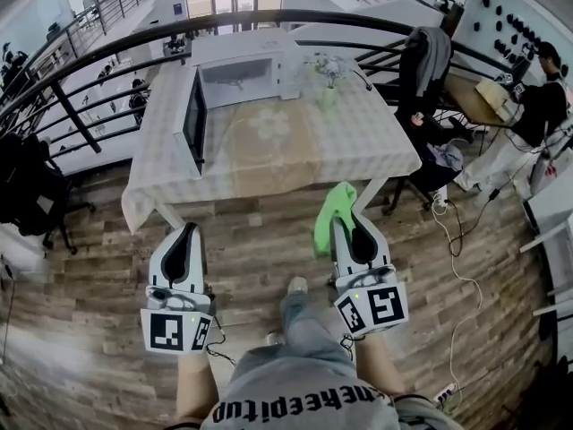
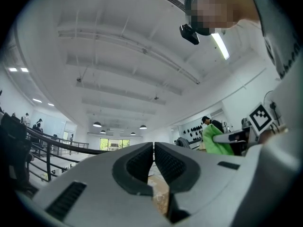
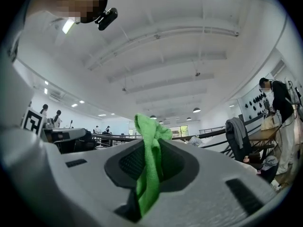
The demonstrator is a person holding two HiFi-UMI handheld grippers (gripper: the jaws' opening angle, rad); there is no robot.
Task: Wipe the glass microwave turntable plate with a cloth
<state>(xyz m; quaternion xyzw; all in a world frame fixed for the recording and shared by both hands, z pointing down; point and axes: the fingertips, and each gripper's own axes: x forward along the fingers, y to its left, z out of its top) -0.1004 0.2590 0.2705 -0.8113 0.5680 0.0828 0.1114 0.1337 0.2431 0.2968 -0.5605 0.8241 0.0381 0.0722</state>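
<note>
Left gripper: jaws together, empty, short of worktop. Open microwave beyond. Faint round outline before it, I judge, is plate. Right gripper: jaws clamped on green cloth. Approach step. Next I reach plate, wipe.

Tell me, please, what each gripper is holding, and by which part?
The right gripper is shut on the green cloth, pinched along a bunched fold between its fingers. The left gripper is shut and empty.

Wood plank floor, cloth-covered table, curved black railing, white ceiling with strip lights
</note>
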